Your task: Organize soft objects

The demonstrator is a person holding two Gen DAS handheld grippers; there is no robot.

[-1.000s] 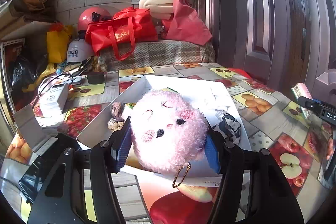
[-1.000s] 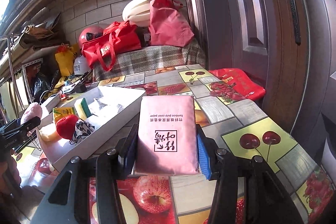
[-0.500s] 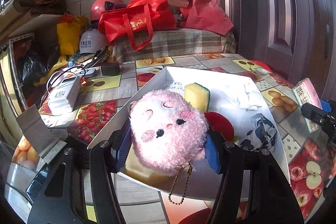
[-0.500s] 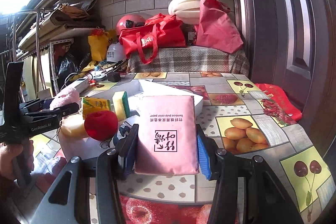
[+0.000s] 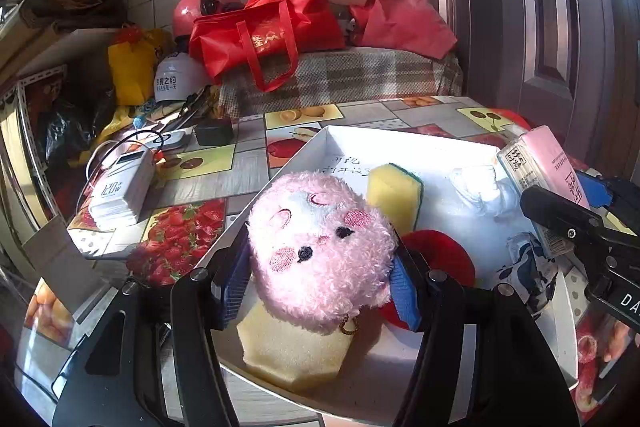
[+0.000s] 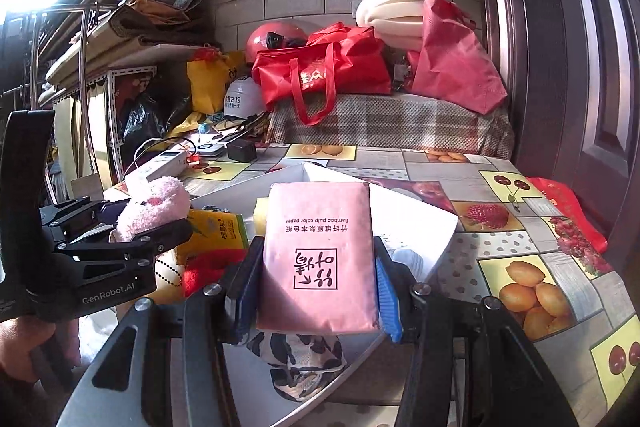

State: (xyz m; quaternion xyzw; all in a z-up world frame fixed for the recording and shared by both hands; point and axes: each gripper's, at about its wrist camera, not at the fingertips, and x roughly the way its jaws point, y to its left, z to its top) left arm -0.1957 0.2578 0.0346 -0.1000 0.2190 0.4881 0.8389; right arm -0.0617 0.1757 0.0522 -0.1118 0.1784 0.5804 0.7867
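Two claws, both loaded, both over the white tray [image 5: 400, 143] on the fruit-print counter [image 6: 520, 227]. We hold the pink plush [image 5: 320, 247] pinched across its sides in the left claw [image 5: 320, 283], above the tray's near-left end, right over a pale sponge [image 5: 292, 347]. We hold the pink tissue pack [image 6: 318, 259] clamped by its long edges in the right claw [image 6: 316, 299], long axis running away from us, above the tray's right end with a black-and-white cloth [image 6: 296, 355] beneath it.

Tray already has a yellow sponge [image 5: 394, 193], a red soft thing [image 5: 436, 255] and a white crumpled cloth [image 5: 476, 193].

Key relation: both drop spots lie straight below the claws, each on its own side, so neither hand needs to cross. Bare tray floor shows mostly mid and far, just beyond the plush. We judge the next move is lower and release; the left looks lower, likely first. The dangling chain [image 6: 168, 273] under the plush could snag.
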